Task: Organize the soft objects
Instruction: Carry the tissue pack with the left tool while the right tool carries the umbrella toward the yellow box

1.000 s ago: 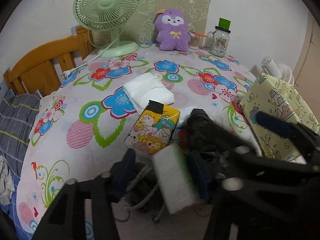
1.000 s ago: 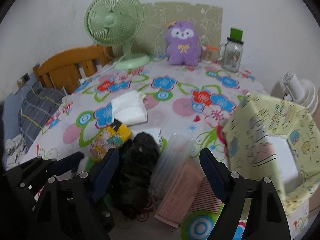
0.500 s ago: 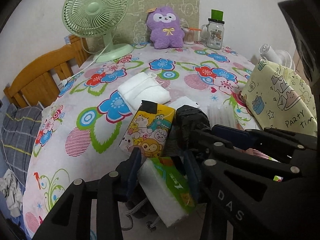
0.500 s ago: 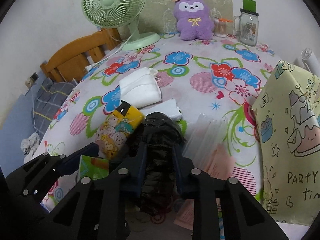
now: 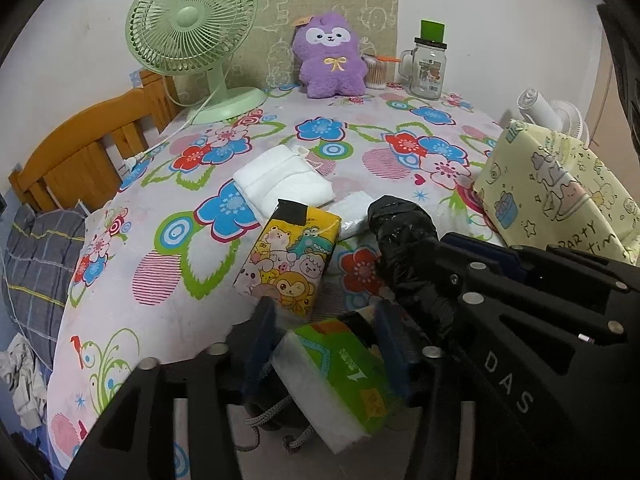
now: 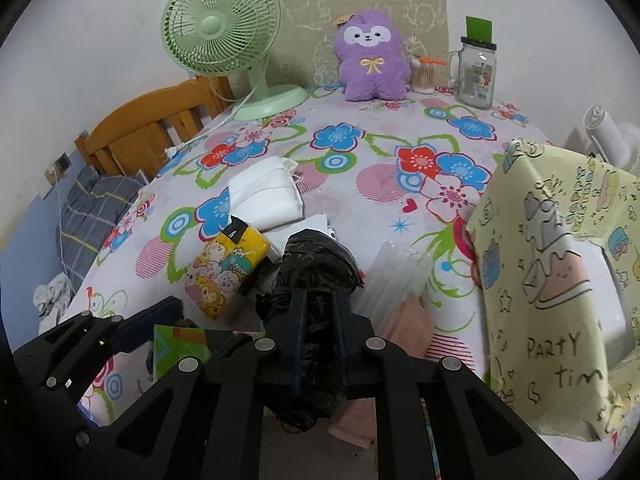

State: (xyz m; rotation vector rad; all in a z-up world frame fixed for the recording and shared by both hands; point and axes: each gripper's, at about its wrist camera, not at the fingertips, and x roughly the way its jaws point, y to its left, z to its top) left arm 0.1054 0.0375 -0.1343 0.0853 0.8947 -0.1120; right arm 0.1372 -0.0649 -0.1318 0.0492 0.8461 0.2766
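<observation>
My left gripper [image 5: 324,344] is shut on a green and white tissue pack [image 5: 340,376] held over the table's near edge. My right gripper [image 6: 320,300] is shut on a crumpled black plastic bag [image 6: 316,264], which also shows in the left wrist view [image 5: 404,236]. A yellow cartoon tissue pack [image 5: 288,264] lies just beyond the left gripper. A folded white cloth [image 5: 284,184] lies behind it. A purple plush toy [image 5: 332,60] sits at the back. A pink cloth [image 6: 404,320] and a clear plastic pack [image 6: 396,268] lie by the right gripper.
A yellow "party time" bag [image 6: 560,264] stands at the right edge of the floral table [image 5: 168,184]. A green fan [image 5: 192,32] and a glass jar [image 5: 428,68] stand at the back. A wooden chair [image 5: 80,156] is at the left.
My right gripper went from wide open to shut on the black bag. My left gripper kept its hold on the green tissue pack and shifted slightly.
</observation>
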